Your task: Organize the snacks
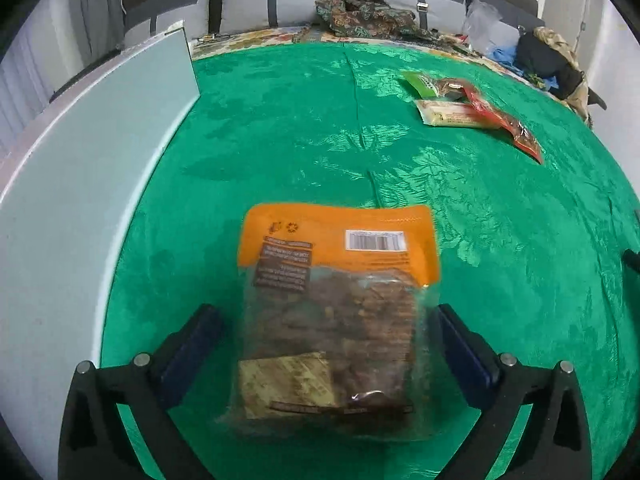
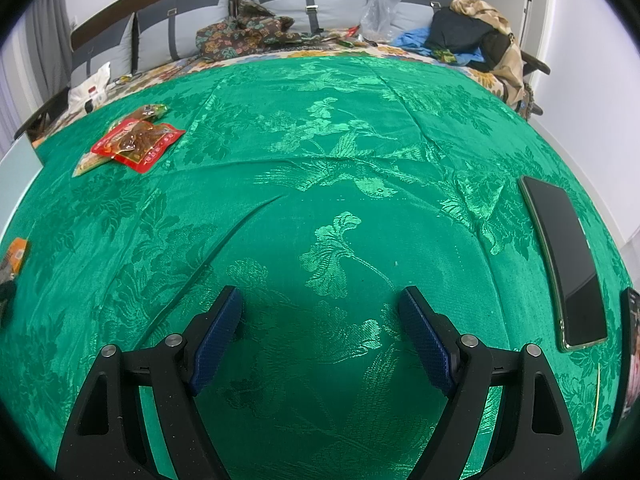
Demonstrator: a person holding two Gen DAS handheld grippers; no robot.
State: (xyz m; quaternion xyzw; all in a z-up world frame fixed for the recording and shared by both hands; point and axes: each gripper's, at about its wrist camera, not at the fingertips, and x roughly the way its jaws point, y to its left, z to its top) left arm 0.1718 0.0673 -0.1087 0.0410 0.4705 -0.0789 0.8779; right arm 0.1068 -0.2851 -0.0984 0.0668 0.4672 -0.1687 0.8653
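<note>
A clear snack bag with an orange top point(image 1: 336, 280) lies flat on the green cloth point(image 1: 280, 140), label side up. My left gripper point(image 1: 326, 312) is open wide around its lower half; green cloth shows between the left pad and the bag, and the right pad stands close beside the bag's edge. A small pile of snack packs point(image 1: 472, 108), green, cream and red, lies at the far right. In the right wrist view the same pile point(image 2: 136, 142) sits at the far left, and the orange bag point(image 2: 18, 254) peeks in at the left edge. My right gripper point(image 2: 320, 296) is open over bare cloth.
A pale flat panel point(image 1: 80, 184) borders the cloth on the left. A dark phone point(image 2: 568, 264) lies at the right, with another dark flat item point(image 2: 632, 340) at the edge. Cushions, patterned fabric point(image 2: 244, 34) and clothes point(image 2: 472, 36) crowd the back.
</note>
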